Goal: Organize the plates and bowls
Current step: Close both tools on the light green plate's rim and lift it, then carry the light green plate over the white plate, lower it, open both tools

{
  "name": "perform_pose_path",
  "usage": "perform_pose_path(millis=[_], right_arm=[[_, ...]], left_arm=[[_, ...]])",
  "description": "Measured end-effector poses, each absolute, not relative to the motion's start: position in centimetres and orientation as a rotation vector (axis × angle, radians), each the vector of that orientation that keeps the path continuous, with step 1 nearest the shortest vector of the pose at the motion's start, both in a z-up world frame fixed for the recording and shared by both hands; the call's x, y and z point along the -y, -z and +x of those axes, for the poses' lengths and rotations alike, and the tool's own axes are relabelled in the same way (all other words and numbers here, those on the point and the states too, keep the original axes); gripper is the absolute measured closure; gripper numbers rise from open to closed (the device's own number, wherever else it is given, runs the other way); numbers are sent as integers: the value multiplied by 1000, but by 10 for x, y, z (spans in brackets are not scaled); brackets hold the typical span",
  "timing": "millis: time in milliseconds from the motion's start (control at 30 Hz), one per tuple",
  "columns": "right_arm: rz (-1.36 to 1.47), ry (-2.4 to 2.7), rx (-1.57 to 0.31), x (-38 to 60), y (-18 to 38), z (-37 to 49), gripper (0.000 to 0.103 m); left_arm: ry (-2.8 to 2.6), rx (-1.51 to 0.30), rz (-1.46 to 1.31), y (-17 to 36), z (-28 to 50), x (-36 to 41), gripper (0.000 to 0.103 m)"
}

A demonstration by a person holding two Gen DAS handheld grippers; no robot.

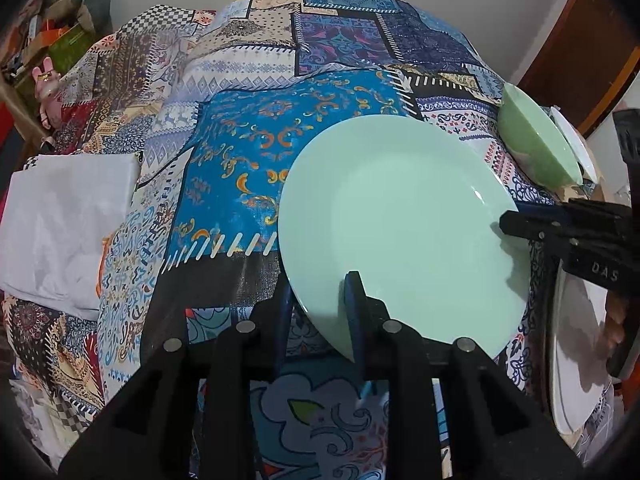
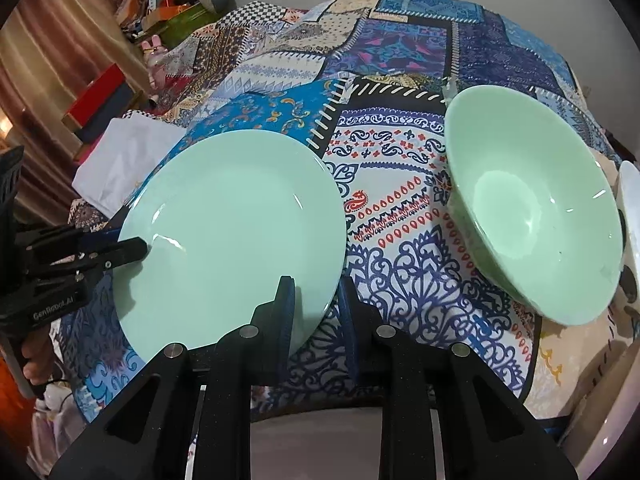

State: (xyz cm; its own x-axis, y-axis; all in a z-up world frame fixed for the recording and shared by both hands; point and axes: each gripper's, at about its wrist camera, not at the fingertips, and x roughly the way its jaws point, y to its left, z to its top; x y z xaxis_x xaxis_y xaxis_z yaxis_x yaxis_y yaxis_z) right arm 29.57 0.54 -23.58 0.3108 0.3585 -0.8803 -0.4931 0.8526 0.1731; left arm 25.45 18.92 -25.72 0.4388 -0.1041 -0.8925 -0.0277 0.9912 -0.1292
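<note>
A mint green plate [image 1: 400,232] lies on the patchwork tablecloth; it also shows in the right wrist view [image 2: 236,232]. My left gripper [image 1: 320,304] has one finger over the plate's near rim and one under it, with a visible gap. My right gripper [image 2: 316,304] straddles the plate's opposite rim the same way; it shows from the side in the left wrist view [image 1: 516,226]. A green bowl [image 2: 532,220] stands to the right of the plate and shows in the left wrist view [image 1: 540,144].
A white dish [image 2: 632,200] sits behind the green bowl at the right edge. A white plate [image 1: 576,360] lies at the table's right side. A folded white cloth [image 1: 68,232] lies left. Clutter and boxes [image 2: 168,12] stand beyond the table's far left.
</note>
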Motion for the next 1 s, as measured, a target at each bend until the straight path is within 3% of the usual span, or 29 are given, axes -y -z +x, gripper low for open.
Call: perform_pose_path(millis=[200,1000], right_arm=[[-166,-567,-1122,-14,242,300,79],[-128,-563,-1023,1,220,267,82]], left_arm=[[52,-1092,-101,260,256,-185,72],[11,-1035,-143,225,222,-172,74]])
